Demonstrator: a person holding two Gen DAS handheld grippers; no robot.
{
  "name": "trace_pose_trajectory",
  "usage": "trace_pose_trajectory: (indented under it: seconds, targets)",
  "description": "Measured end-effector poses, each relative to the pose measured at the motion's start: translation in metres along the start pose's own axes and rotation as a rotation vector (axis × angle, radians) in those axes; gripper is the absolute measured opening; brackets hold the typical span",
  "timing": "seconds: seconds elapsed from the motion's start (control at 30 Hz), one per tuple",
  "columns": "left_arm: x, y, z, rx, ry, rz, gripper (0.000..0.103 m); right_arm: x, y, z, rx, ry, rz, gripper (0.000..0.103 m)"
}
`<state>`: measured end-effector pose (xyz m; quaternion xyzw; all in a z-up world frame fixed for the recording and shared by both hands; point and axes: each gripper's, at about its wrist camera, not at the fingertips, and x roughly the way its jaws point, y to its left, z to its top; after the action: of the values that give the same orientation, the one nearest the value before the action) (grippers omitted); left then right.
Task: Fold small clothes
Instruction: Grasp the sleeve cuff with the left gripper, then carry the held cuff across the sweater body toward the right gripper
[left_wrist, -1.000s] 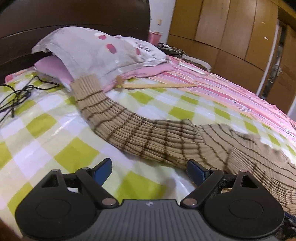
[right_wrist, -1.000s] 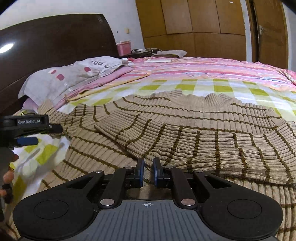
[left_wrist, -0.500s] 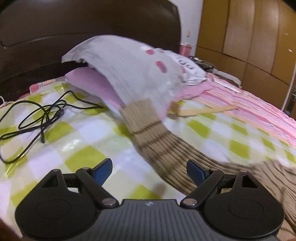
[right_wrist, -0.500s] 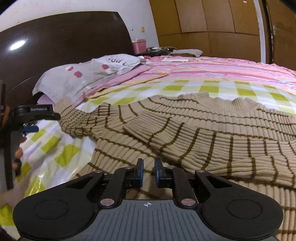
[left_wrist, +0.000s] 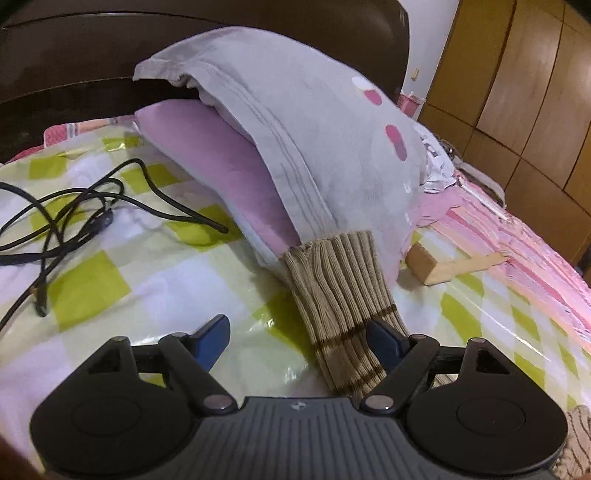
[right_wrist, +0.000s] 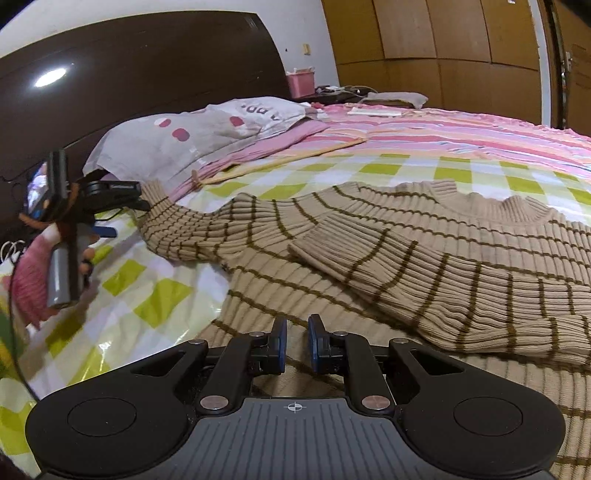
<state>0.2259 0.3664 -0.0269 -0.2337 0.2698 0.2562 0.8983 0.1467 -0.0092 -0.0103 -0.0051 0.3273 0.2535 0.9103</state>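
The beige ribbed knit sweater with thin brown stripes (right_wrist: 424, 258) lies flat on the green-and-white checked bed sheet (right_wrist: 155, 299). One sleeve is already folded across the chest, and the other sleeve (left_wrist: 343, 295) is stretched out toward the grey pillow with pink spots (left_wrist: 314, 147), with its cuff touching the pillow.

The left gripper (left_wrist: 299, 334) hangs low over this sleeve with its blue fingers spread wide. The sleeve passes between them, close to the right-side finger. The right gripper (right_wrist: 294, 341) rests over the lower body of the sweater with its fingers drawn close, only a narrow gap between them. I cannot tell if it pinches any knit.

The step in hand seems to be taking the outstretched sleeve to fold it inward. To do it well, the left gripper should come a little more over the sleeve, so that the cloth sits in the middle of the opening, and close on both layers near the cuff. Then it should lift only a little and carry the sleeve across the chest, while the right gripper holds the body so it does not slide.

Compared with one second ago, the left gripper has travelled along the sleeve from near the shoulder to the cuff end. The tangled black cable (left_wrist: 74, 206) on the sheet is now in its view. The right gripper stays almost in the same place.
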Motion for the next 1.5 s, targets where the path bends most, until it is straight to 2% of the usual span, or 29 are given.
trace_pose_trajectory:
  seconds: [0.07, 0.17, 0.23, 0.33, 0.4, 0.5, 0.67, 0.8, 0.97, 1.03, 1.1, 1.17, 1.33, 1.43, 1.5]
  targets:
    - [0.005, -0.002, 0.002, -0.003, 0.006, 0.0, 0.083, 0.0, 0.001, 0.001, 0.004, 0.001, 0.004, 0.015]
    - [0.005, -0.003, 0.004, -0.015, 0.009, -0.023, 0.06, -0.002, 0.002, 0.002, 0.013, -0.002, 0.012, 0.015]
    - [0.005, -0.004, 0.004, -0.032, 0.019, -0.071, 0.036, -0.003, 0.001, 0.002, 0.017, -0.006, 0.014, 0.015]
    - [0.002, -0.01, 0.005, -0.031, 0.02, -0.092, 0.019, -0.005, 0.0, 0.003, 0.031, -0.012, 0.017, 0.015]
    - [-0.003, -0.015, 0.005, -0.022, 0.013, -0.091, 0.016, -0.008, -0.002, 0.004, 0.043, -0.019, 0.014, 0.015]
    - [-0.018, -0.022, 0.005, -0.008, 0.006, -0.14, 0.015, -0.015, -0.006, 0.006, 0.073, -0.031, 0.021, 0.015]
    - [-0.055, -0.048, -0.005, 0.069, 0.002, -0.267, 0.014, -0.026, -0.01, 0.012, 0.094, -0.061, 0.019, 0.015]
    - [-0.088, -0.083, -0.028, 0.174, 0.016, -0.391, 0.014, -0.034, -0.015, 0.016, 0.126, -0.078, 0.016, 0.015]
    - [-0.12, -0.134, -0.074, 0.296, 0.088, -0.556, 0.014, -0.045, -0.026, 0.022, 0.189, -0.09, 0.018, 0.015]
    - [-0.13, -0.15, -0.093, 0.365, 0.115, -0.592, 0.014, -0.048, -0.034, 0.026, 0.237, -0.095, 0.022, 0.015]
    - [-0.139, -0.165, -0.114, 0.451, 0.134, -0.614, 0.014, -0.051, -0.044, 0.027, 0.302, -0.09, 0.041, 0.015]
    - [-0.142, -0.173, -0.13, 0.488, 0.178, -0.629, 0.014, -0.054, -0.054, 0.027, 0.366, -0.086, 0.055, 0.02]
    - [-0.14, -0.173, -0.155, 0.488, 0.246, -0.624, 0.014, -0.054, -0.076, 0.02, 0.508, -0.07, 0.092, 0.027]
    - [-0.142, -0.171, -0.157, 0.505, 0.23, -0.626, 0.014, -0.047, -0.081, 0.018, 0.582, -0.06, 0.138, 0.035]
    - [-0.143, -0.168, -0.159, 0.501, 0.229, -0.631, 0.014, -0.041, -0.082, 0.019, 0.613, -0.055, 0.162, 0.036]
